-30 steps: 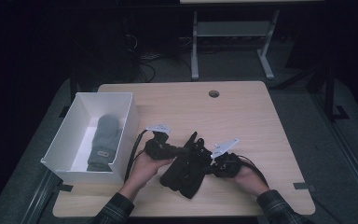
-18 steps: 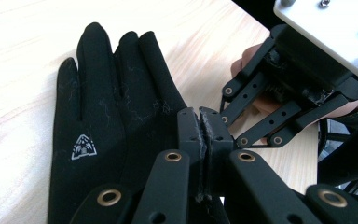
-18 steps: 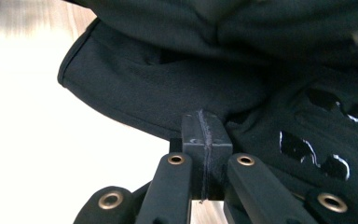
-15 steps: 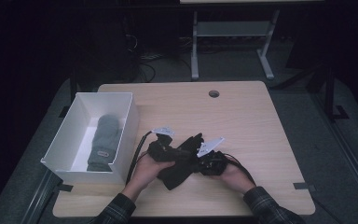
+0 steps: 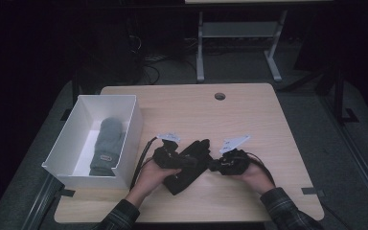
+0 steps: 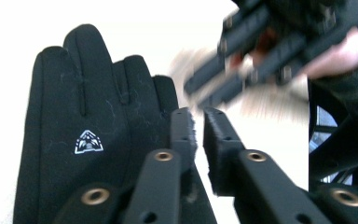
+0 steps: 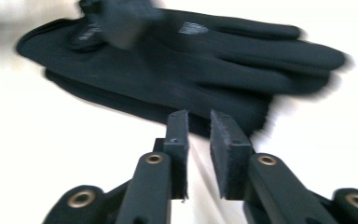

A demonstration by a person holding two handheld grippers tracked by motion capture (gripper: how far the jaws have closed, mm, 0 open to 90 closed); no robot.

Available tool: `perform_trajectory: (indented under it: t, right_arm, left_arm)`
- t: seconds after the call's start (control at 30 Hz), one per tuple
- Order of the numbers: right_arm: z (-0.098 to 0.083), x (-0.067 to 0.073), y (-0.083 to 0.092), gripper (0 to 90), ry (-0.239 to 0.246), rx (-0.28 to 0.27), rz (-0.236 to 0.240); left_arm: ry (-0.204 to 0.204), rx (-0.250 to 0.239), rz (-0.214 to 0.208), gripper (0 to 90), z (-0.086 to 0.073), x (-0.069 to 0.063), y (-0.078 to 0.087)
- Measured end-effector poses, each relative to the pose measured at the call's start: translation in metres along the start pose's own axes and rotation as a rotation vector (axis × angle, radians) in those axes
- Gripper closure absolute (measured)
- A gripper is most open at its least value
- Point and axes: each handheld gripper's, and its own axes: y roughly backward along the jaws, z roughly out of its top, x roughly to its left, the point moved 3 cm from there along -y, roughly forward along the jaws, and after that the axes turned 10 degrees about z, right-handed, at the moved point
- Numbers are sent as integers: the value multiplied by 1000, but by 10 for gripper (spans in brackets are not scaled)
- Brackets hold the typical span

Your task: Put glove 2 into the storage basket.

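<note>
We hold a black two-jaw tool in each hand near the front edge of the pale wooden desk [image 5: 268,115], our forearms coming in low in plaid sleeves. Our left hand [image 5: 149,173] lies on the desk with the palm cupped around the left tool [image 5: 184,162], which points level toward the right, across the black knit glove [image 5: 188,165]. That glove lies flat on the desk between our two hands, fingers toward the far side, a small white emblem on its back. In the left gripper view the left tool's jaws have just been opening slightly; they stand a narrow slit apart just beside the glove's edge, with nothing caught between them, so the tool is released. Our right hand [image 5: 254,175] rests at the glove's right, wrist bent inward, aiming the right tool [image 5: 214,166] level toward the left at the glove. Its jaws have just been opening too; in the right gripper view they show a clear gap, their tips just short of the glove and gripping nothing. Well to the left sits an open white rectangular box [image 5: 129,129] at the desk's left edge, with a grey woollen mitten [image 5: 106,143] lying inside it.
</note>
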Motion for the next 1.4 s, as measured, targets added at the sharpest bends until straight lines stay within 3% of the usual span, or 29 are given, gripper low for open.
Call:
perform_trajectory:
  t: [0.1, 0.17, 0.33, 0.5, 0.57, 0.6, 0.7, 1.0, 1.23, 1.4]
  right_arm:
    - [-7, -13, 14, 651, -43, -26, -48]
    - [-12, -24, 22, 535, -62, -36, -102]
    - [-26, -47, 33, 377, -151, -52, -181]
    - [-36, -64, 38, 297, -196, -57, -273]
    - [-39, -68, 38, 274, -197, -45, -314]
    - [-40, -70, 37, 274, -195, -43, -322]
    - [-42, -71, 35, 262, -191, -33, -328]
    - [-42, -69, 32, 252, -167, -27, -339]
    - [-42, -69, 32, 252, -166, -31, -337]
    - [-42, -68, 31, 252, -167, -32, -337]
  left_arm:
    - [-32, 24, 25, 883, -2, -1, -2]
    - [-37, 10, 45, 875, -2, 0, -2]
    - [-65, -7, 149, 643, -2, 8, 0]
    - [-153, 20, 275, 421, -5, 13, -3]
    - [-161, 38, 302, 358, -6, 15, -5]
    - [-145, 35, 306, 340, -8, 15, -8]
    - [-161, 57, 335, 283, -9, 16, -10]
    - [-178, 89, 375, 215, -14, 17, -20]
    - [-147, 96, 355, 202, -17, 20, -23]
    - [-131, 103, 330, 243, -18, 21, -24]
